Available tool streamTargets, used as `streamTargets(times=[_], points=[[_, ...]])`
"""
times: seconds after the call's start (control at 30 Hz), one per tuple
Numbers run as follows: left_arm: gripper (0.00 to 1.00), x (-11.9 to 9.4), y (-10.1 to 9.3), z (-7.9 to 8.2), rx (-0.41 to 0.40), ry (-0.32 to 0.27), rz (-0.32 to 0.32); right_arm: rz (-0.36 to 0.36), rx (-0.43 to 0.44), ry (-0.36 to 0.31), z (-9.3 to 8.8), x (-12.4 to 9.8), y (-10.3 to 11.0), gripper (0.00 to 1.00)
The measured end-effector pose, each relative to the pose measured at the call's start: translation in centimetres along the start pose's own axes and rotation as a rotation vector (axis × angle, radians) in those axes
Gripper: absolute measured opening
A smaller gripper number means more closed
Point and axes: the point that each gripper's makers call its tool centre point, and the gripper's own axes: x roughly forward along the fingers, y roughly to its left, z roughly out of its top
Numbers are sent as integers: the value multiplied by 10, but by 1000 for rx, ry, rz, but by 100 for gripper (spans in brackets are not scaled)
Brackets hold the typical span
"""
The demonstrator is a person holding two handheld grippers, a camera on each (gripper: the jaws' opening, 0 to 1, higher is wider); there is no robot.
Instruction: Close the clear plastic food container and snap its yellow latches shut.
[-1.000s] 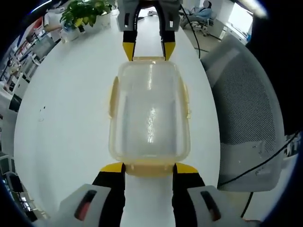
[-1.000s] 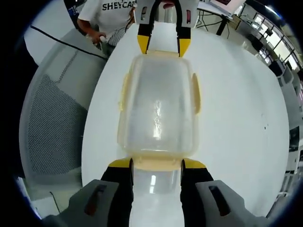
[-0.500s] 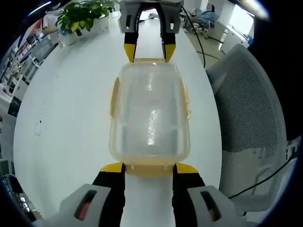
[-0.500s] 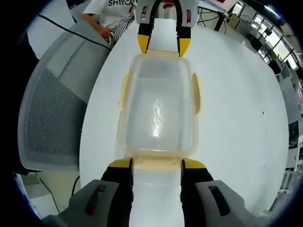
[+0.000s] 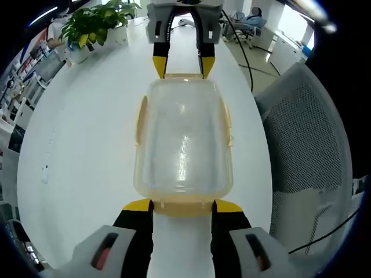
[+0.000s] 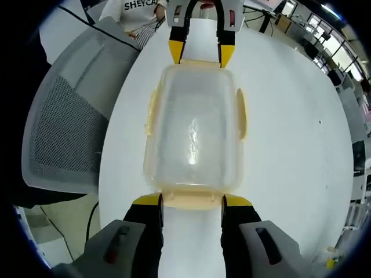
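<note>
Lid on, box (image 5: pixel 184 142) sitting mid-counter (image 5: pixel 75 145); left claw (image 5: pixel 182 204) and right claw (image 6: pixel 191 200) both spread, bracketing the near and far end latches (image 5: pixel 182 205), next needing a press down to snap them.

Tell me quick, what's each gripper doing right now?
Left gripper: open, jaws astride the container's end latch.
Right gripper: open, astride the opposite end latch.
</note>
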Motion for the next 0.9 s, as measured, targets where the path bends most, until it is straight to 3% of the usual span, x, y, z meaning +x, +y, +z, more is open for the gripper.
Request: streamTargets(times=[0.43, 0.77, 0.9], points=[[33, 7, -1, 2, 7, 2, -2, -18, 3, 1, -5, 4, 2, 35], [34, 9, -1, 2, 18, -2, 4, -18, 29, -36, -6, 5, 1, 36], [34, 9, -1, 1, 30, -5, 7, -27, -16, -54, -7, 5, 4, 37]])
